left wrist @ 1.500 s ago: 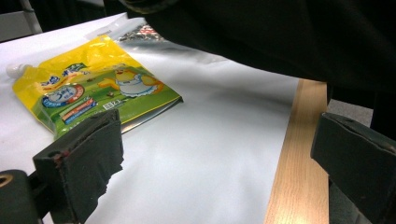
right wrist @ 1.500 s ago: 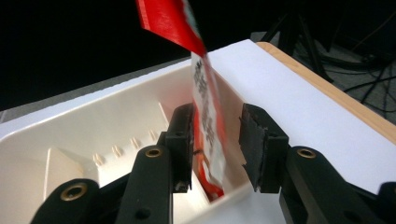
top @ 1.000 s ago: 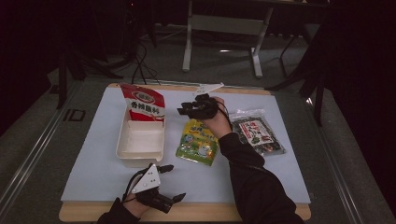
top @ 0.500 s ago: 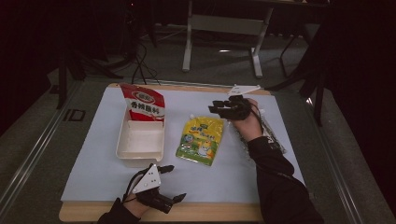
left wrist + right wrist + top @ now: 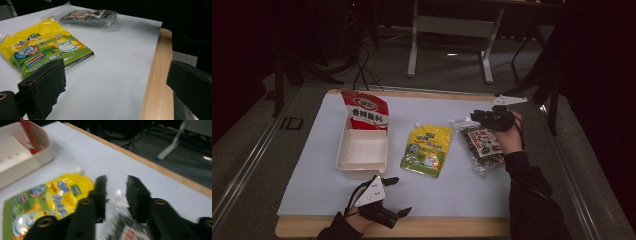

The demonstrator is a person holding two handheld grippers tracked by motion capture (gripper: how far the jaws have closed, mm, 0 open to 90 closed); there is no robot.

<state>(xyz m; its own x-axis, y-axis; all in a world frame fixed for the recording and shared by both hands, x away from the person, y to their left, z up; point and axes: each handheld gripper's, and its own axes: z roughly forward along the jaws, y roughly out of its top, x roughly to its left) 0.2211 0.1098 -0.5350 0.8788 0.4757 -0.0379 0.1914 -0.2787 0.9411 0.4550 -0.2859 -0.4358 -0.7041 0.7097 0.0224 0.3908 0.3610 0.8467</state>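
Note:
A yellow-green spouted pouch (image 5: pixel 428 150) lies flat at mid-table. To its right lies a clear packet of dark contents (image 5: pixel 482 142). My right gripper (image 5: pixel 477 118) hovers over that packet's far end, its jaws a narrow gap apart with nothing between them; in the right gripper view the gripper (image 5: pixel 116 192) sits just above the packet's clear plastic top (image 5: pixel 125 230), with the pouch (image 5: pixel 50 195) to the left. My left gripper (image 5: pixel 399 196) rests near the front edge, wide open and empty. Its own view (image 5: pixel 117 85) looks across the pouch (image 5: pixel 47 47) to the dark packet (image 5: pixel 90 16).
A white tray (image 5: pixel 362 150) stands left of the pouch, with a red snack bag (image 5: pixel 367 112) leaning upright at its far end. A white mat (image 5: pixel 312 170) covers the wooden table (image 5: pixel 157 82). Metal stands and cables are on the floor beyond.
My right gripper has swung rightward, from above the pouch's far end to above the dark packet's top. The left gripper has stayed put.

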